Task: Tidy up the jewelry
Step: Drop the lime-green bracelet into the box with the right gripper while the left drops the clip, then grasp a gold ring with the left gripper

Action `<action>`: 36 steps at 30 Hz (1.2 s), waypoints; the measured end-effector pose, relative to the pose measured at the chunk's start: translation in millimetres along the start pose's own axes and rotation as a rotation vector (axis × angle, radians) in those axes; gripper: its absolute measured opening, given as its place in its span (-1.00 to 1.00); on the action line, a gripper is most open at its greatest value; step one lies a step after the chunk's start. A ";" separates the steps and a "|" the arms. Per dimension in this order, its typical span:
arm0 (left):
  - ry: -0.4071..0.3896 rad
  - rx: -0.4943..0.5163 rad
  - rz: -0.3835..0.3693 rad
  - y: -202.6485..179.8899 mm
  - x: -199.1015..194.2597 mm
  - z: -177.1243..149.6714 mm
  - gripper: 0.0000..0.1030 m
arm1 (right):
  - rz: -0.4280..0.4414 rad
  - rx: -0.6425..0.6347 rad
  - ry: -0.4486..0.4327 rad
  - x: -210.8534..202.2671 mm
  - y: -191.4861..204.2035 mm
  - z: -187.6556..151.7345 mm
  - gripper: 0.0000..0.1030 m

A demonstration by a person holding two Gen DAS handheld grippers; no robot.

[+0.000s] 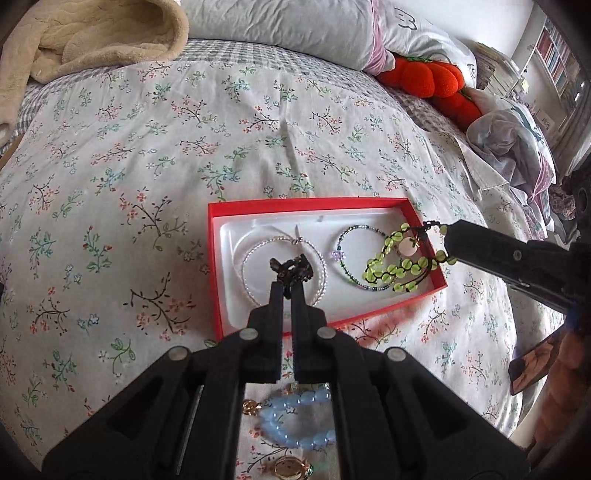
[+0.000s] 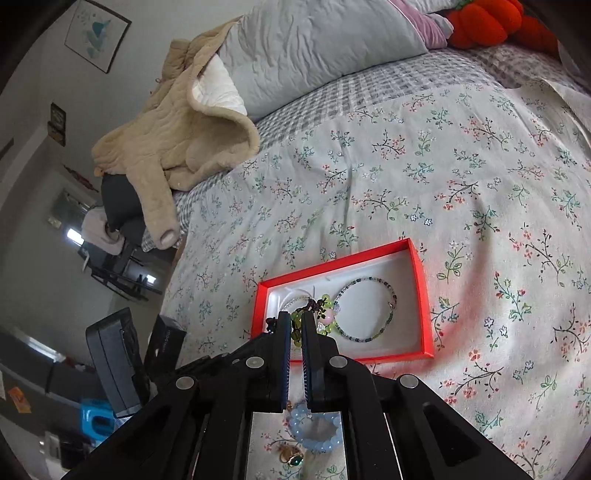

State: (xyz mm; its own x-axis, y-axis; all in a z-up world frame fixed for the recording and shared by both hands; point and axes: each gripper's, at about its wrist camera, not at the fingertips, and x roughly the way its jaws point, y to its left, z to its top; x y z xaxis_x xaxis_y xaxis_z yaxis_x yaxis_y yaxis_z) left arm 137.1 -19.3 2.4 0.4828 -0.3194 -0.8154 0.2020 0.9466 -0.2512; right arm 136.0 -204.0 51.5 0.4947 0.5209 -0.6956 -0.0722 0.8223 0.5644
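A red box (image 1: pixel 216 258) with a white lining lies on the floral bedspread; it also shows in the right wrist view (image 2: pixel 421 291). In it lie a pearl bracelet (image 1: pixel 246 258) and a dark multicolour bead bracelet (image 1: pixel 345 236) (image 2: pixel 388 295). My left gripper (image 1: pixel 287 282) is shut on a dark brown bracelet (image 1: pixel 290 269) above the pearl bracelet. My right gripper (image 2: pixel 294 317) (image 1: pixel 448 240) is shut on a green bead bracelet (image 1: pixel 399 266) (image 2: pixel 325 301) that hangs over the box's right part. A light blue bead bracelet (image 1: pixel 295 417) (image 2: pixel 314 432) lies on the bed near me.
A gold watch (image 1: pixel 290 467) and a gold ornament (image 1: pixel 251 406) lie by the blue bracelet, with a green-stone ring (image 2: pixel 293 458). Pillows (image 1: pixel 288 29), a beige blanket (image 1: pixel 92 40) and an orange plush (image 1: pixel 432 79) sit at the far side. The bed edge drops off at left (image 2: pixel 177 258).
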 end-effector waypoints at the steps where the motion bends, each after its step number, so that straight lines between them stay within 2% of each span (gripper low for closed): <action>1: 0.004 0.001 0.006 -1.0 3.4 0.6 -0.91 | -0.005 0.004 0.006 3.7 -2.6 0.7 -0.89; 8: 0.006 0.021 0.065 -3.3 17.2 3.9 -0.91 | -0.070 0.018 0.038 18.7 -22.5 2.6 -0.89; 16: -0.018 0.028 0.070 -5.0 15.7 6.4 -0.90 | -0.127 0.044 0.035 11.9 -37.5 3.9 -0.86; 18: -0.022 0.037 0.064 -7.0 11.3 5.9 -0.82 | -0.133 0.033 0.028 6.2 -35.2 3.7 -0.73; 20: -0.026 0.052 0.064 -9.2 5.7 4.4 -0.57 | -0.145 0.012 0.026 0.2 -32.2 2.7 -0.73; 25: -0.019 0.077 0.072 -11.5 -6.1 -1.9 -0.44 | -0.193 -0.032 0.028 -11.9 -27.3 -2.4 -0.73; 29: -0.015 0.093 0.085 -11.6 -15.4 -10.8 -0.19 | -0.235 -0.061 0.045 -18.9 -24.7 -10.7 -0.72; 33: -0.003 0.110 0.100 -10.9 -22.9 -20.4 -0.11 | -0.258 -0.096 0.056 -25.5 -18.5 -21.7 -0.69; 34: 0.002 0.111 0.104 -10.1 -24.1 -23.6 -0.06 | -0.262 -0.105 0.058 -27.0 -16.7 -25.1 -0.66; 36: 0.015 0.109 0.111 -7.6 -26.0 -29.9 0.01 | -0.266 -0.121 0.060 -29.9 -13.5 -31.7 -0.40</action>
State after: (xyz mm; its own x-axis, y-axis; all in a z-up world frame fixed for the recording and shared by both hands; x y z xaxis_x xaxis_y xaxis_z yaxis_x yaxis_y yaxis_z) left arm 97.6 -16.8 9.9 0.4946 -0.2114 -0.8430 0.2399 0.9655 -0.1013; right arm 94.8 -223.5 50.6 0.4586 0.2926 -0.8391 -0.0507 0.9513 0.3040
